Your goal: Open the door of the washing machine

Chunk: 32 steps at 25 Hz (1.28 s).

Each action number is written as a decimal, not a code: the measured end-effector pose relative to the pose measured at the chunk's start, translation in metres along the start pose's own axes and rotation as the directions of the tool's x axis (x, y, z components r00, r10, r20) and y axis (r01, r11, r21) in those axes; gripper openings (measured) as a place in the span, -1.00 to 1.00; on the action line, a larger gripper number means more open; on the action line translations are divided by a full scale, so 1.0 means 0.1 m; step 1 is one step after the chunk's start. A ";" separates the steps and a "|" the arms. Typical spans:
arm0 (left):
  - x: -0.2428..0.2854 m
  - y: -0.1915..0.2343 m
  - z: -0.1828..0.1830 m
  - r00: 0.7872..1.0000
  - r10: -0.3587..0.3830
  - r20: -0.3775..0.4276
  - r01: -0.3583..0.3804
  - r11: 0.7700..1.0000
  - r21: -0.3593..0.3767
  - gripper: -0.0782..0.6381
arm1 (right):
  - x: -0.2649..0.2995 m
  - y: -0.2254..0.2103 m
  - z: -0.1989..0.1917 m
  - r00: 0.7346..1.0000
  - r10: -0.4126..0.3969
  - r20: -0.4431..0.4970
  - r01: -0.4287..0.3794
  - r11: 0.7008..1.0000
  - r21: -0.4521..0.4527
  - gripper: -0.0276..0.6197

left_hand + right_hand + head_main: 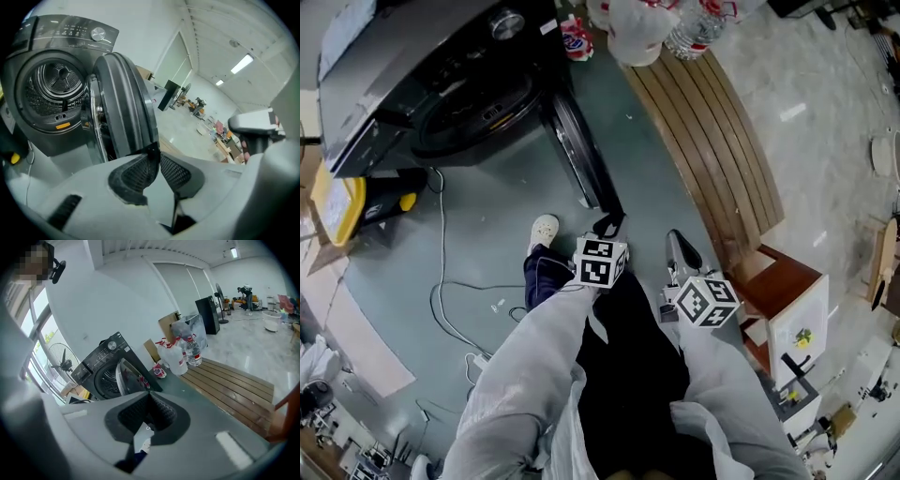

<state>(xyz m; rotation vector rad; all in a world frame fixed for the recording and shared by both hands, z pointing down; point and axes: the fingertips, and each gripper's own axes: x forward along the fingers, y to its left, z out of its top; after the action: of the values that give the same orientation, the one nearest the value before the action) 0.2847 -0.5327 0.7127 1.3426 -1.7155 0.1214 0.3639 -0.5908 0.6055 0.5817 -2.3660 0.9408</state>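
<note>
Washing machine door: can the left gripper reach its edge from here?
Likely yes. The door stands swung open just ahead of the left gripper, nothing between them; its jaws are together and empty.

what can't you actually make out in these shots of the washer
control panel print: too small to read in any view.
door latch and inner face: the left gripper view shows the door edge-on, the head view only from above.
drum contents: its right part is hidden behind the door in the left gripper view, and it is dark in the head view.
bottle label: too small in the right gripper view.
</note>
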 end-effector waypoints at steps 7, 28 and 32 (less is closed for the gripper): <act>0.25 -0.23 0.15 1.000 0.025 0.017 -0.024 0.999 -0.039 -0.53 | -0.28 -0.32 -0.01 1.000 0.005 0.011 -0.006 1.000 0.026 -0.89; 0.29 -0.71 0.28 0.987 -0.159 -0.015 0.156 0.981 -0.118 -0.10 | -0.72 -0.48 0.06 0.997 0.022 0.075 -0.026 0.999 0.043 -0.89; -0.22 -0.82 0.28 0.982 -0.190 0.009 0.190 0.976 -0.107 -0.13 | -0.86 -0.27 0.21 0.993 0.078 0.093 -0.081 0.996 0.034 -0.89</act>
<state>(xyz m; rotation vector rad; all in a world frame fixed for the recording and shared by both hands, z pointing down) 0.3343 -0.5661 0.6459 1.4171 -1.5609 -0.0777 0.4380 -0.6073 0.5534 0.5589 -2.4736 1.0153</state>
